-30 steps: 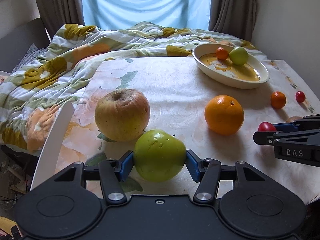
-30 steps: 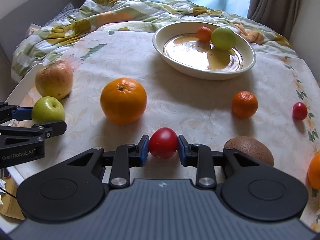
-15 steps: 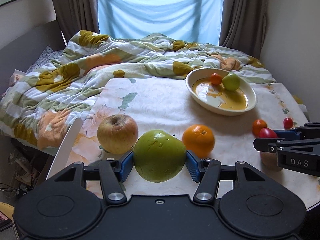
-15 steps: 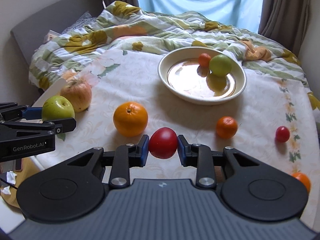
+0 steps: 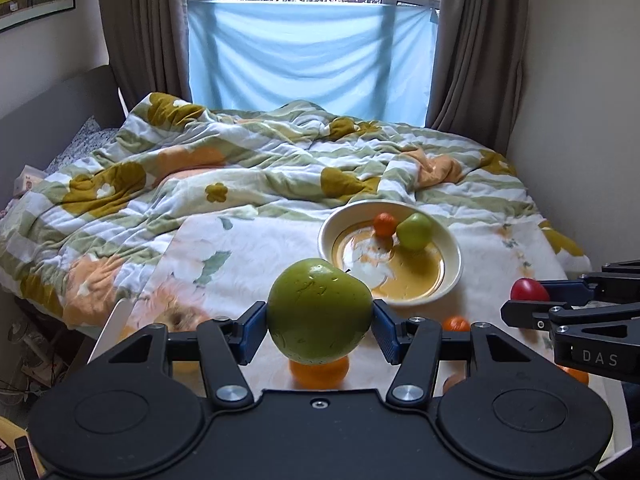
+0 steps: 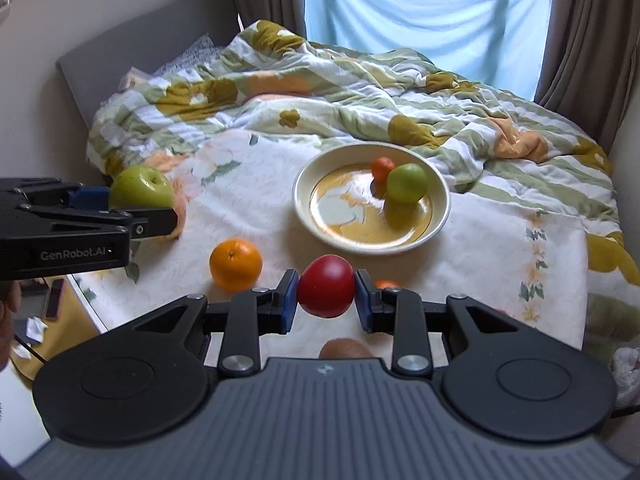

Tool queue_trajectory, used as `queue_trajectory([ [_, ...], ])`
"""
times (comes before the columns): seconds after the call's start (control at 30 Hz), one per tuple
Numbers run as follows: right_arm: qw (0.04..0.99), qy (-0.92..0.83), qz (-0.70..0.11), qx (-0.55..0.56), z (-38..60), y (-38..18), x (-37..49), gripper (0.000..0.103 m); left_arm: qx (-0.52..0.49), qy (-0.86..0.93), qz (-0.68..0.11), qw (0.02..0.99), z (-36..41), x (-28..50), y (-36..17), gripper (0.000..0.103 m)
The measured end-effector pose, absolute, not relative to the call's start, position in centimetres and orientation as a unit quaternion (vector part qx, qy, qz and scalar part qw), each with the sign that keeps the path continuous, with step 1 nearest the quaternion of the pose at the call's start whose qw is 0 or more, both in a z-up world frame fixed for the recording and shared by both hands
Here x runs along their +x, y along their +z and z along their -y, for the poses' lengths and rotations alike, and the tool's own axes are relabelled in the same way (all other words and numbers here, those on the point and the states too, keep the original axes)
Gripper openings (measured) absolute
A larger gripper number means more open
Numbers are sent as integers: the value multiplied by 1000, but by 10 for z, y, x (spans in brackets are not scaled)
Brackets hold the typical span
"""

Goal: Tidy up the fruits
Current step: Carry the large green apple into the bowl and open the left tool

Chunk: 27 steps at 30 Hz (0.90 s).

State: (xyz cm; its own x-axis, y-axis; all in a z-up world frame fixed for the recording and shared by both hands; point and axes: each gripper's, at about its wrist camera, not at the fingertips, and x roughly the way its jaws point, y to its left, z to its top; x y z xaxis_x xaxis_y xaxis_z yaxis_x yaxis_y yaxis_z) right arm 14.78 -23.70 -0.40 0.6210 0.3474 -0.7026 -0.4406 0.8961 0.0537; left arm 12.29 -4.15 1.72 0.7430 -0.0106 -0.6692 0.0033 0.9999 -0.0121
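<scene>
Fruit layout on the table

A bowl (image 6: 440, 216) sits toward the table's (image 6: 264, 184) far edge (two fruits inside); an orange (image 6: 236, 265) lies nearer, toward the left edge.

We record a green apple (image 5: 319, 317) with glossy, lightly scuffed skin; a smooth, shiny red fruit (image 6: 326, 291); an orange (image 6: 235, 265) with matt skin. The bowl (image 6: 442, 216) looks like glazed ceramic, its inside reflective. Tablecloth (image 6: 500, 264): matt embossed fabric. Quilt (image 5: 192, 168): soft stitched cloth. Left gripper (image 5: 319, 330): matt black plastic, bright metal screws.
</scene>
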Motion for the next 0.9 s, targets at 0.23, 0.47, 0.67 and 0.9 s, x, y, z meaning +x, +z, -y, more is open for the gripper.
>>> queue_trajectory([
  [0.23, 906, 211, -360, -68, 254, 15, 177, 45, 0, -27, -355, 934, 49, 163, 25, 60],
  [0.47, 912, 190, -361, -45, 257, 20, 217, 45, 16, -46, -373, 926, 51, 217, 13, 60],
  [0.67, 909, 177, -377, -21, 256, 5, 252, 45, 23, -65, -391, 918, 55, 261, -5, 60],
  [0.9, 906, 156, -394, -11, 258, -14, 287, 45, 32, -89, -406, 909, 64, 307, -30, 60],
])
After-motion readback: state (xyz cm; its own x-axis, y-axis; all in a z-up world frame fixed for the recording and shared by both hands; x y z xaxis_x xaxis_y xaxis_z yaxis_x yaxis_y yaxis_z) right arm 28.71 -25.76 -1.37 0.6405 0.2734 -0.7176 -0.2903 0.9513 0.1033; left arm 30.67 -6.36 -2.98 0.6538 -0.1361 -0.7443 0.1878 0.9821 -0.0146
